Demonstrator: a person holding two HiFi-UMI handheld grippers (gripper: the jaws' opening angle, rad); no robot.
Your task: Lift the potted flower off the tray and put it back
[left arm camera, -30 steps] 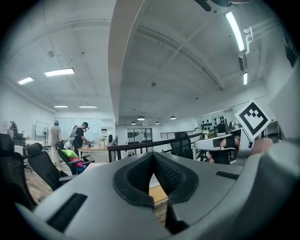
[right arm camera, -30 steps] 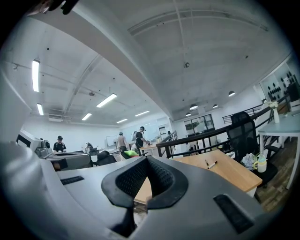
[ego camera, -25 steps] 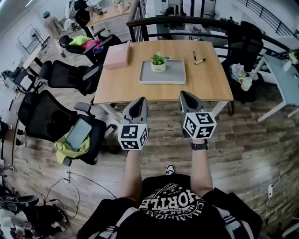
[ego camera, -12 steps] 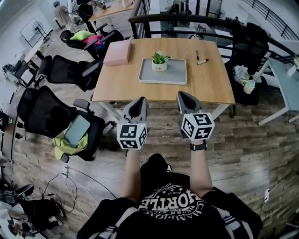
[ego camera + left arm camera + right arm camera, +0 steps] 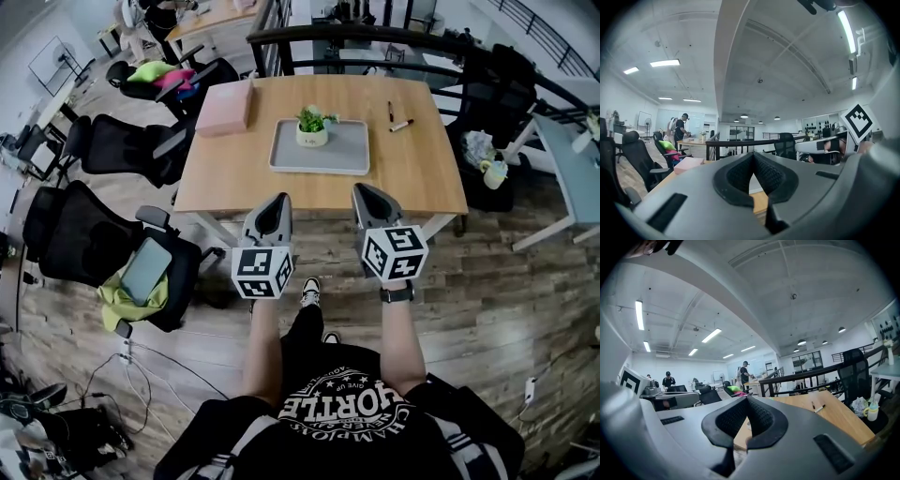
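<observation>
A small green plant in a white pot [image 5: 312,126] stands at the far left of a grey tray [image 5: 322,153] on the wooden table [image 5: 225,169]. My left gripper [image 5: 278,200] and right gripper [image 5: 359,190] hang side by side at the table's near edge, short of the tray, both shut and holding nothing. In the left gripper view the jaws [image 5: 753,157] meet over the table edge; the right gripper view shows its jaws [image 5: 748,401] closed too, with the tabletop [image 5: 834,413] beyond. The pot is hidden in both gripper views.
A pink box [image 5: 225,106] lies at the table's far left, two markers [image 5: 397,118] at its far right. Black office chairs [image 5: 94,234] stand to the left, one with a green cloth. A dark railing [image 5: 375,37] runs behind the table. A person [image 5: 680,127] stands at a far desk.
Both grippers have moved forward to the table's near edge and sunk slightly. The table, tray and pot now sit nearer in the head view. The jaws stayed shut.
</observation>
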